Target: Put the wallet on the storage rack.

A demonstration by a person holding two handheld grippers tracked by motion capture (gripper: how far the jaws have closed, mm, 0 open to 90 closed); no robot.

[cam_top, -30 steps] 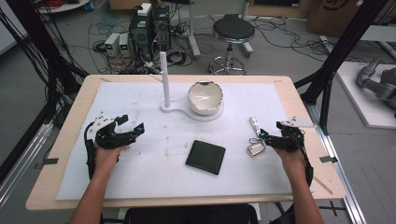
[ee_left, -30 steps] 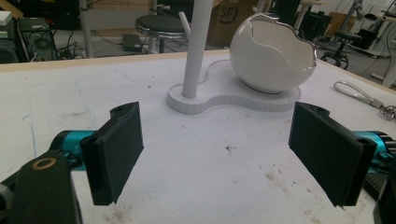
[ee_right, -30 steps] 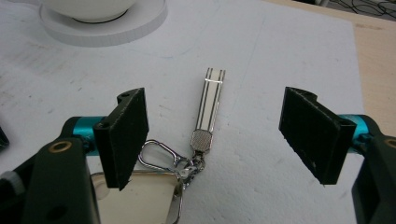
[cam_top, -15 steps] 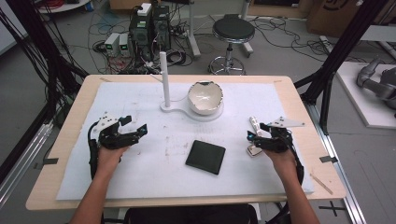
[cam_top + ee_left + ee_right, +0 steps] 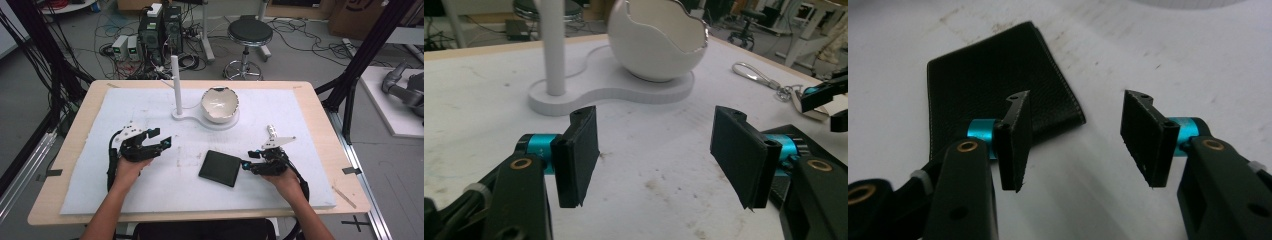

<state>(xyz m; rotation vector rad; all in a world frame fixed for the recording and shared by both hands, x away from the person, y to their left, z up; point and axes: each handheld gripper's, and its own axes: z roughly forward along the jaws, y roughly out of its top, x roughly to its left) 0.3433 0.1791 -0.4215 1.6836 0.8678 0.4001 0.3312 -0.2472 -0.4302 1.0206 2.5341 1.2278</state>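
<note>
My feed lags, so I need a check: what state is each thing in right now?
Wallet: closed, flat on the mat, untouched.
Bowl: upright on its stand, rim jagged.
Keyring: lying loose on the mat.
Left tool: open, empty, jaws have just been closing.
Right tool: open, empty, jaws closing, beside the wallet.

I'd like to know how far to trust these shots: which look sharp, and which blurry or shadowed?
High view: evenly lit, soft all over, weak shadows. Left gripper view: crisp on the fingers and the white bowl, background hazy. Right gripper view: the black wallet sharp, table surface smeared and pale near the right gripper.
</note>
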